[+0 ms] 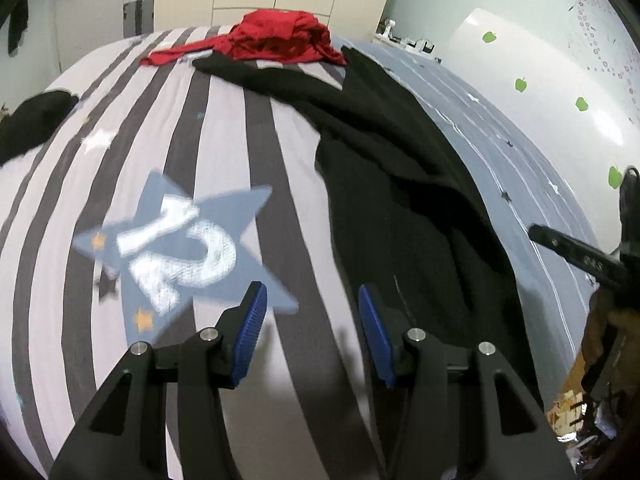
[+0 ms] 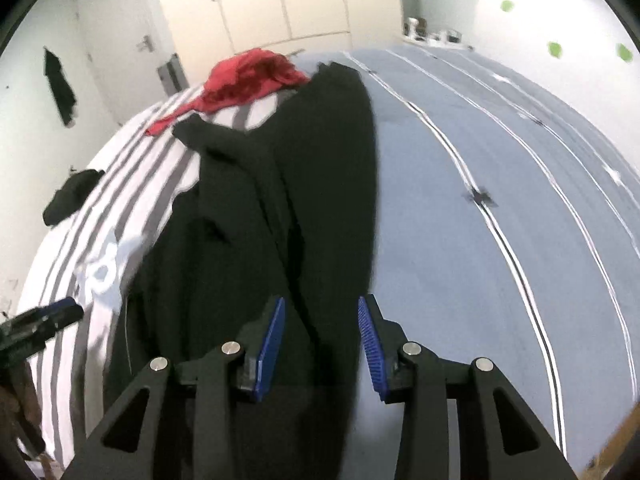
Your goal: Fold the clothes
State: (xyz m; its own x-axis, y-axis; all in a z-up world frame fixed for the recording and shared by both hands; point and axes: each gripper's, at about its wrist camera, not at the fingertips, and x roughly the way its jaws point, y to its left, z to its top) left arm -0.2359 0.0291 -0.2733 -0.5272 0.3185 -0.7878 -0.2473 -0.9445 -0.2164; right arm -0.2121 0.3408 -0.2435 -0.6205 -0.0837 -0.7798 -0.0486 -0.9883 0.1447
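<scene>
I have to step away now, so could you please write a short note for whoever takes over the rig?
Left gripper: open, empty, above the striped bedspread.
Right gripper: open, nothing pinched, over the long black garment.
Black garment: stretched along the bed, rumpled, no neat fold yet.
Crumpled red garment: heaped at the far end, untouched.
Small dark item: at the bed's left edge.
Left: fold the black garment, then the red.

Left tongs [image 1: 312, 304] agape; right tongs [image 2: 322, 314] agape
</scene>
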